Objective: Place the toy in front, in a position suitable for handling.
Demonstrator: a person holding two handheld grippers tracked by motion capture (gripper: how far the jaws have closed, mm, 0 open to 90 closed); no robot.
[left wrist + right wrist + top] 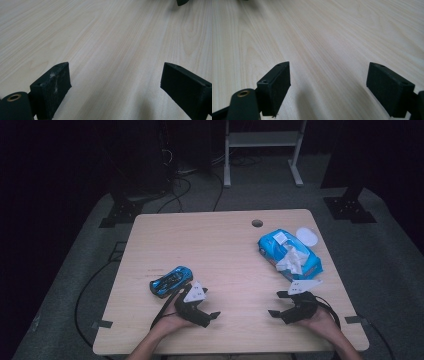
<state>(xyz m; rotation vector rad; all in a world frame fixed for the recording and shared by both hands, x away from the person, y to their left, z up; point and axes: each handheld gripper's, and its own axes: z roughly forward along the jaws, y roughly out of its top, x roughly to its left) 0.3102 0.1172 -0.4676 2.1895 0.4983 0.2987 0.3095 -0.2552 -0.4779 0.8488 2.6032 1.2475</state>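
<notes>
A pale wooden table (pixel 220 245) is seen with a round hole (pixel 257 223) near its far edge, and a white lid (pixel 307 237) is laid near the far right corner. Beyond it, a white metal frame (pixel 263 150) and black cables (pixel 180 187) are seen on the grey floor (pixel 75 270). Black stand bases (pixel 121 212) are set at either side.

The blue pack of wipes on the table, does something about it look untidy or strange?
Yes. The blue wipes pack lies at the table's right side with a white wipe pulled half out and crumpled on top. A round white lid lies beside it, near the table edge.
</notes>
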